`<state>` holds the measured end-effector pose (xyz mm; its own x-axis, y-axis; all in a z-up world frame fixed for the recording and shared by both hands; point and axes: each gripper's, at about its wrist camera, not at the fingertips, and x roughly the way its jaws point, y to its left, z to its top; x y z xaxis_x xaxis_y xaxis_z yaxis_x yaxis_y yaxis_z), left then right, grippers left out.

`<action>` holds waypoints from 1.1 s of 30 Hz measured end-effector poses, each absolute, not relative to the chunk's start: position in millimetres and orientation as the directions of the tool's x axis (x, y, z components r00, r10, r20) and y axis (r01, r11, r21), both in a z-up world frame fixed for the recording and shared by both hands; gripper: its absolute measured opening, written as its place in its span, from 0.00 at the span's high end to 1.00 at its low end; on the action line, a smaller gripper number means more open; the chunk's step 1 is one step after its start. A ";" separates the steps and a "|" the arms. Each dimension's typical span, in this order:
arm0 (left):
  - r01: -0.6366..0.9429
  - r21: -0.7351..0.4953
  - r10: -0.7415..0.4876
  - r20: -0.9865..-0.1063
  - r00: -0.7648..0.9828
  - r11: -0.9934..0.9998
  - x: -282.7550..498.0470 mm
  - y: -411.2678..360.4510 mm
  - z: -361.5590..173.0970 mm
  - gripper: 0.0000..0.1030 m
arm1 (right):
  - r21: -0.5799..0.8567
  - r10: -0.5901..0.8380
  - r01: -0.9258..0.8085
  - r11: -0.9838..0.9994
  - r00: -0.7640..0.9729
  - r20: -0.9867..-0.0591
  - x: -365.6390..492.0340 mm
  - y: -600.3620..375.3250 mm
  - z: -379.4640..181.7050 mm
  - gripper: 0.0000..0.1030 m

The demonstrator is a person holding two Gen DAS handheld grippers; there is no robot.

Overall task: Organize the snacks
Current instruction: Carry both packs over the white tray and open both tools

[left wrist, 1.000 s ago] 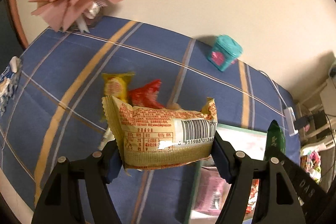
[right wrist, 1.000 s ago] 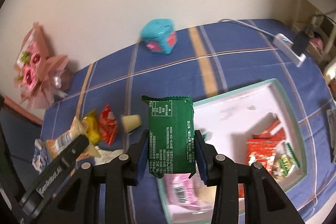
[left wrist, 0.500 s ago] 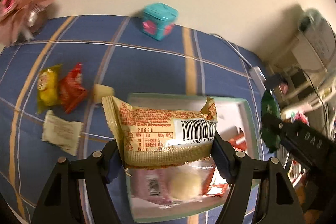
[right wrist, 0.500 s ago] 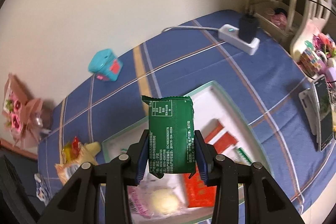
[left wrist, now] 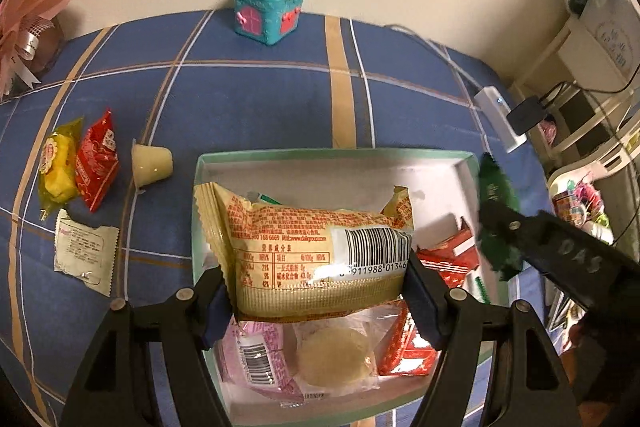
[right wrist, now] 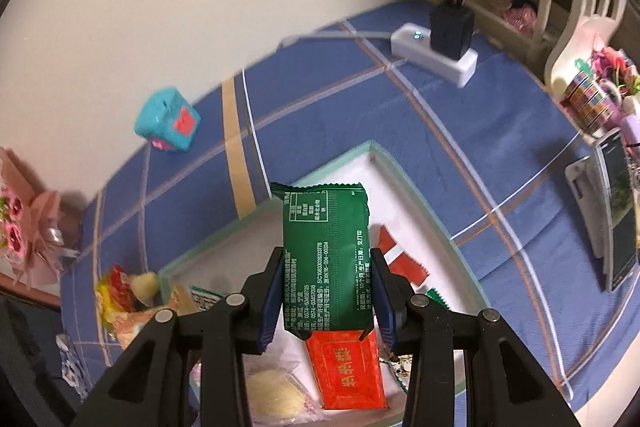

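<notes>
Tray (left wrist: pixel 328 155) nearer; yellow packet (left wrist: pixel 316 251) seemingly jaw-clamped.

The yellow snack packet (left wrist: pixel 316 251) bears a barcode numbered "911988 01346"; the right hand-held gripper (left wrist: pixel 500 227) reads "DAS".

Glossy crinkled plastic film on the yellow snack pack (left wrist: pixel 316 251) and the green packet (right wrist: pixel 326 259). Matt black plastic, blue pads, on the left hand-held gripper (left wrist: pixel 316 303) and right hand-held gripper (right wrist: pixel 325 301). Woven plaid cloth over the tabletop (left wrist: pixel 256 107). Smooth, matt box (left wrist: pixel 320 157). Shiny teal plastic toy house (left wrist: pixel 270 7).
</notes>
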<state>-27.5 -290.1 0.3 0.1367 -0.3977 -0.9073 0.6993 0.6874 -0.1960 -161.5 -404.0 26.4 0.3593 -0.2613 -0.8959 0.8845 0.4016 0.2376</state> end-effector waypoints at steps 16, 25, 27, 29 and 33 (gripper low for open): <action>0.704 -0.156 -0.340 -0.931 0.129 0.693 -30.4 -295.6 -18.2 0.27 | 0.179 -0.217 0.876 0.449 0.301 -0.929 -139.4 -394.6 5.2 0.57; 0.661 -0.172 -0.345 -0.928 0.141 0.730 -12.8 -280.8 -9.8 0.26 | 0.167 -0.221 0.879 0.448 0.290 -0.931 -138.2 -395.2 8.0 0.57; 0.643 -0.167 -0.342 -0.926 0.157 0.748 -6.1 -275.3 -8.3 0.26 | 0.164 -0.218 0.879 0.449 0.285 -0.933 -137.2 -394.5 6.7 0.57; 0.613 -0.145 -0.325 -0.926 0.193 0.777 2.8 -266.8 -6.1 0.26 | 0.158 -0.215 0.879 0.450 0.278 -0.936 -136.2 -393.2 5.0 0.56; 0.547 -0.083 -0.272 -0.923 0.274 0.833 18.7 -248.7 -1.2 0.12 | 0.139 -0.212 0.878 0.459 0.260 -0.942 -130.8 -389.2 2.0 0.20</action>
<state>18.7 -248.7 -1.2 0.2739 -0.2716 -0.9226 0.5472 0.8329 -0.0828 -130.8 -389.2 2.0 0.2602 -0.2120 -0.9420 0.8775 0.4589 0.1391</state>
